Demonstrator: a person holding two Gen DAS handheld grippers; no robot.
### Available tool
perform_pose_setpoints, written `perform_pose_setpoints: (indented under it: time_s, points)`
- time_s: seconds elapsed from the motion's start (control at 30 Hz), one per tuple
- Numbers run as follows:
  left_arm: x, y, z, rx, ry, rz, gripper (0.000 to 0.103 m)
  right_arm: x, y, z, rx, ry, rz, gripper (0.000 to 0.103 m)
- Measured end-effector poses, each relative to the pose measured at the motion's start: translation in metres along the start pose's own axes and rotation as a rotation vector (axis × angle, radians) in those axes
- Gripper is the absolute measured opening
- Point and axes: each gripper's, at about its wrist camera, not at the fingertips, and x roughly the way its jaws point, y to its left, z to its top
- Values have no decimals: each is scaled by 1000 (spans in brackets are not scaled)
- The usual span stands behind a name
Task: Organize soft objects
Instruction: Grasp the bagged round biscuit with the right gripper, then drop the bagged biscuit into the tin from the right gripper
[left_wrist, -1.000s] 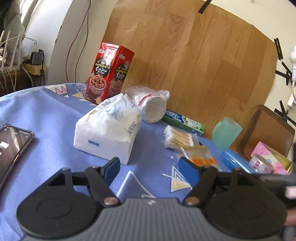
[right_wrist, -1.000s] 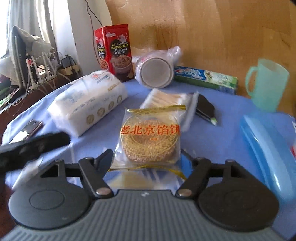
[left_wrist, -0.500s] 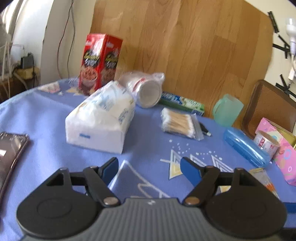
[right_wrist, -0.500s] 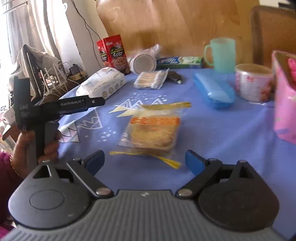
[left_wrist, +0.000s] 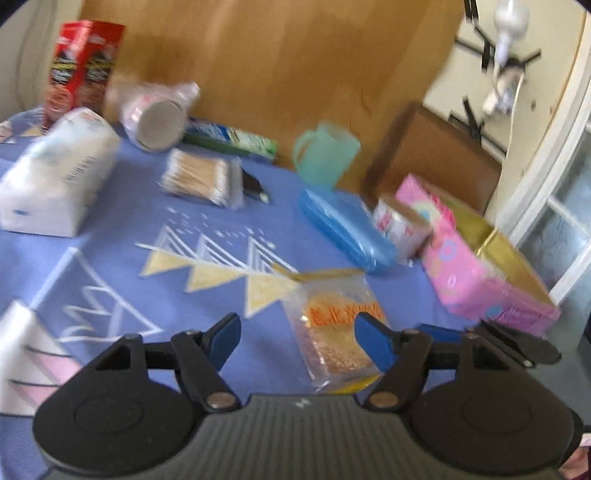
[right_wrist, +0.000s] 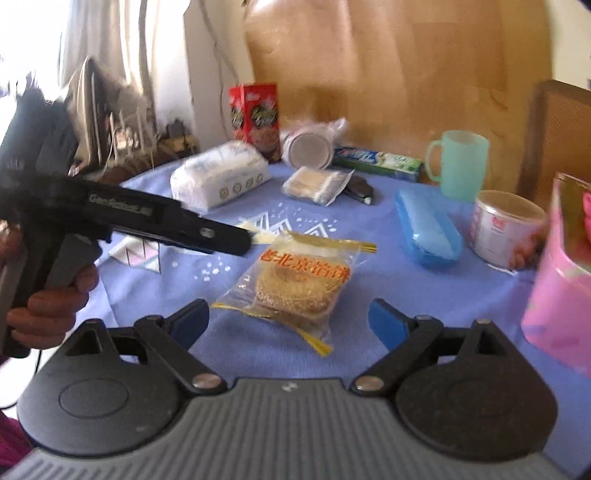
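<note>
Pastry bag (right_wrist: 295, 284) is lying flat on the counter (right_wrist: 388, 280), just left of the pink box (right_wrist: 561, 288), whose gold inside I can't see into. Right gripper (right_wrist: 289, 317) fingers are spread wide, nothing in them; left gripper (left_wrist: 295, 338) fingers are closing over the bag's near end, not pinching it yet.

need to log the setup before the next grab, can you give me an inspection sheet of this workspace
surface: round table under a blue patterned cloth, crowded.
job's things: clear bag of round golden pastry lying flat near the front; white soft tissue pack further back.
clutter: red snack box, clear packet of cotton swabs, mint plastic mug, blue oblong plastic case, pink open gift box.
grippers: left hand-held gripper closing, nothing between its pads; right hand-held gripper open, empty.
cables: wires down the wall behind the table.
surroundings: wooden board behind the table, curtained window at left.
</note>
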Motion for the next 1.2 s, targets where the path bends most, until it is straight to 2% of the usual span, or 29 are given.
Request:
perform_pose_setpoints:
  time_s: [0.03, 0.07, 0.1, 0.13, 0.17, 0.2, 0.27, 0.33, 0.47, 0.63, 0.7, 0.73, 0.77, 0.83, 0.87, 0.9, 1.0, 1.07, 1.13, 1.2]
  points:
    - [12, -2, -1, 7, 36, -4, 57, 9, -1, -1, -4, 23, 2, 92]
    - [18, -2, -5, -6, 29, -29, 50, 19, -2, -2, -2, 44, 13, 87]
    - [19, -3, -5, -11, 33, -61, 41, 21, -1, -4, -21, 18, 4, 77]
    - [18, -7, -4, -13, 34, -64, 41, 22, 3, -3, -39, 15, -29, 68]
    - [14, -14, -1, 15, 23, -28, 41, 21, 4, -2, -44, 8, -54, 62]
    - [11, -20, 0, 42, 15, -21, 41, 18, 1, -2, -22, -9, -46, 59]
    - [6, -30, 5, 71, -4, -34, 41, 7, -9, -2, 46, -50, -35, 59]
    - [1, -47, 13, 107, -32, -59, 41, -11, -14, 0, 69, -107, -63, 58]
    - [-2, -94, 35, 219, -104, -137, 41, -52, -22, 3, 43, -236, -198, 58]
    - [26, -166, 60, 357, -121, -256, 41, -107, -64, -3, 111, -331, -365, 58]
    - [44, -200, 63, 421, -122, -284, 50, -119, -84, -6, 145, -338, -434, 58]
    - [55, -215, 63, 457, -115, -287, 64, -121, -92, -4, 164, -339, -466, 59]
    - [63, -226, 61, 485, -130, -267, 68, -121, -104, -3, 181, -338, -499, 60]
    - [72, -235, 56, 511, -143, -206, 63, -111, -130, -3, 191, -312, -619, 63]
    - [73, -232, 55, 495, -131, -203, 62, -105, -141, -5, 199, -277, -692, 63]
    - [71, -226, 53, 474, -124, -214, 62, -106, -148, -10, 225, -257, -718, 64]
    - [53, -193, 43, 450, -151, -195, 65, -126, -156, -27, 336, -333, -643, 64]
    - [42, -159, 35, 429, -153, -148, 65, -132, -148, -30, 326, -371, -640, 63]
    - [34, -125, 29, 393, -140, -82, 65, -135, -136, -26, 303, -404, -603, 63]
    - [31, -84, 25, 336, -114, 20, 65, -132, -121, -15, 272, -427, -536, 63]
